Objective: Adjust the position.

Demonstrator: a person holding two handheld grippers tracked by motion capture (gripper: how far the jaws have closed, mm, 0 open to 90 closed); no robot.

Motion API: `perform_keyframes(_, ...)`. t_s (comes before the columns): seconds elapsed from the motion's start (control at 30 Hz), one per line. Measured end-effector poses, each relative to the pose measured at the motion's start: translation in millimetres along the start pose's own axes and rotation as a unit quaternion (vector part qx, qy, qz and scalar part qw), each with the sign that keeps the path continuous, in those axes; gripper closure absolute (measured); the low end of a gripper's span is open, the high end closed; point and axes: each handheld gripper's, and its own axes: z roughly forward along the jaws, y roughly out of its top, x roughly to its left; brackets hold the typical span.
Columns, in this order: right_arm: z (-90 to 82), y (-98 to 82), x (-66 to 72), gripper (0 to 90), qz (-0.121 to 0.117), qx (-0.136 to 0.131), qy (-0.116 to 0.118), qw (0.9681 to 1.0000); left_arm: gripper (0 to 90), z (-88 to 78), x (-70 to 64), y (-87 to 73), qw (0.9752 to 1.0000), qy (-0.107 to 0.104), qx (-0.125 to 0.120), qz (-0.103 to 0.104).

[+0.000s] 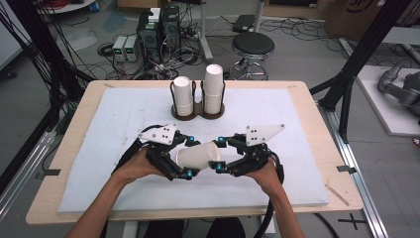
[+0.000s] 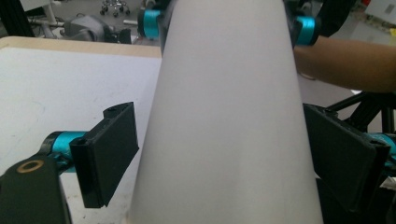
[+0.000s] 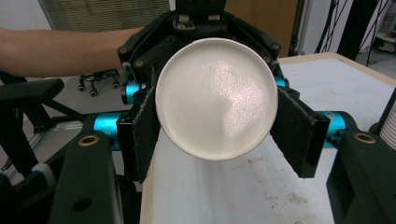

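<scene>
White paper cup, tapered and thin-walled, lying sideways in the air just above the white padded tabletop, between both grippers, near six o'clock of the mat. Clenched on the cup's narrow base end by the right gripper, black pads pressed to the wall at three and nine o'clock of the round bottom. Wider rim end reaching into the left gripper, released: in the left gripper view, a gap between the nearer black pad and the cup wall, opposite pad just beside the wall, contact there unclear. At twelve o'clock on the tabletop, a dark wire holder with two stacks of white paper cups, well apart from the hands.

Likely very light, easily crushed or dented, a little slick. Best taken low on the wall near the stiff base or just under the rolled rim, with a gentle squeeze only; mid-wall probably buckles.
</scene>
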Motion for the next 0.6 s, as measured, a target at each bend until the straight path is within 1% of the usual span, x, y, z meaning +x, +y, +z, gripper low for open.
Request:
perform_keyframes(0.07,-0.9,0.4,-0.1,37.0,-0.003,-0.003,0.0,1.0,13.3,1.9,-0.7,-0.6,1.0,-0.002,0.005,0.003)
perform_keyframes(0.23,-3.3,0.8,0.3,37.0,-0.003,-0.005,0.0,1.0,13.6,3.7,-1.3,-1.7,0.9999,0.0,0.013,0.004)
perform_keyframes(0.43,-3.0,0.0,-0.3,37.0,-0.003,-0.006,0.001,1.0,14.4,2.9,-2.2,-1.5,0.9999,0.002,0.015,0.004)
perform_keyframes(0.5,-2.6,-0.1,-0.1,37.0,-0.002,-0.006,0.003,1.0,15.7,1.4,-2.0,-1.6,0.9999,0.005,0.015,0.006)
perform_keyframes(0.53,-2.8,-0.1,0.0,37.0,-0.003,-0.005,0.002,1.0,17.0,1.0,-2.3,-1.7,0.9999,0.004,0.013,0.005)
perform_keyframes(0.6,-2.8,0.0,0.1,37.0,-0.004,-0.006,0.005,1.0,20.7,-0.1,-2.3,-1.1,0.9998,0.0,0.016,0.01)
